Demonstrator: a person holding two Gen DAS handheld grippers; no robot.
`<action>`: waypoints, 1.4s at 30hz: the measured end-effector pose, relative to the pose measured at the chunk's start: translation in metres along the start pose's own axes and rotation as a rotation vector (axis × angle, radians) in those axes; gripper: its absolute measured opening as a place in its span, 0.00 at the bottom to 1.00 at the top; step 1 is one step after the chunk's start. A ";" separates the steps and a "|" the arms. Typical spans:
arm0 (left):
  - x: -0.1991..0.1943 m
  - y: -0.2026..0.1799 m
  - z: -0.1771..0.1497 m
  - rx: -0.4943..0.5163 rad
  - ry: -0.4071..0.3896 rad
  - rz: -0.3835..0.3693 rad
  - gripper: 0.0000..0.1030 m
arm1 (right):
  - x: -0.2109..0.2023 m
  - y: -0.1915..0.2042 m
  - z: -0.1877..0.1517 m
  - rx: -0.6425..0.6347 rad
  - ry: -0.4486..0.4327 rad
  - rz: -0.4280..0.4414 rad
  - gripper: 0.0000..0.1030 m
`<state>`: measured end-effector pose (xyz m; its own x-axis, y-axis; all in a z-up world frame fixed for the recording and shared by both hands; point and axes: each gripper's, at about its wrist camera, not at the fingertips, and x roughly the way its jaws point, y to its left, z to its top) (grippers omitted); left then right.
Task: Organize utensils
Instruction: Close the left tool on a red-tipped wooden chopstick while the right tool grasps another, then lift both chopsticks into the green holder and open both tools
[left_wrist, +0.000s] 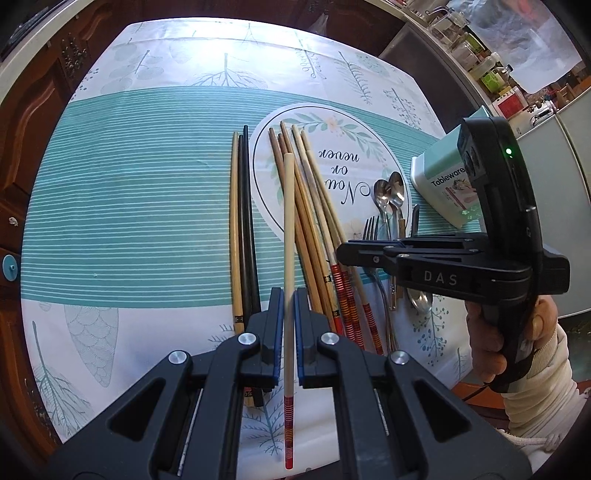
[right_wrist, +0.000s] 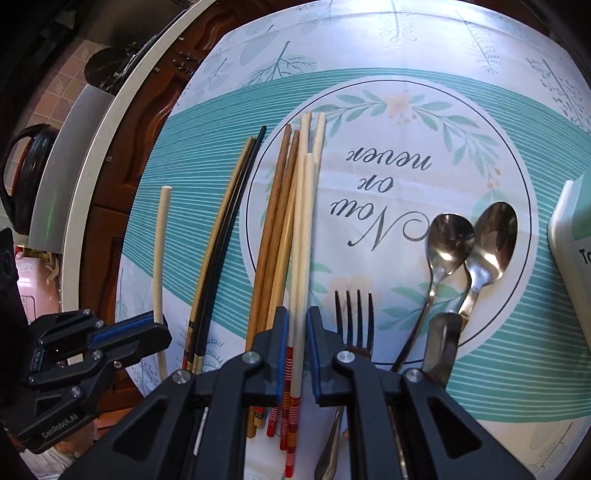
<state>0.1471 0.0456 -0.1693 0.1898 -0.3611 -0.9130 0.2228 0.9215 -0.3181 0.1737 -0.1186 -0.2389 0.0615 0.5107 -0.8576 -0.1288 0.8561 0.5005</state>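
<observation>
My left gripper is shut on a pale chopstick with a red-striped end, held above the table; it also shows in the right wrist view. My right gripper has its jaws around another pale red-striped chopstick, lifted over the pile of brown and pale chopsticks. The right gripper shows in the left wrist view, above the fork. A tan and two black chopsticks lie left of the pile. A fork and two spoons lie to the right.
A mint "Tableware" box lies at the right table edge, also in the right wrist view. The leaf-print tablecloth covers the table. Dark wooden cabinets stand to the left. Jars line a shelf at the back right.
</observation>
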 end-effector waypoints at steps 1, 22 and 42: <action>0.000 0.000 0.000 0.000 0.000 0.000 0.03 | 0.000 -0.001 0.000 0.003 0.001 0.002 0.05; -0.119 -0.130 0.036 0.212 -0.436 -0.040 0.03 | -0.172 -0.006 -0.060 -0.036 -0.520 0.066 0.05; -0.083 -0.300 0.169 0.250 -0.867 -0.065 0.03 | -0.279 -0.074 -0.073 -0.022 -1.300 -0.250 0.05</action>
<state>0.2262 -0.2248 0.0455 0.8006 -0.4861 -0.3503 0.4408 0.8738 -0.2052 0.0940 -0.3302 -0.0451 0.9817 0.0546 -0.1824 0.0097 0.9424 0.3342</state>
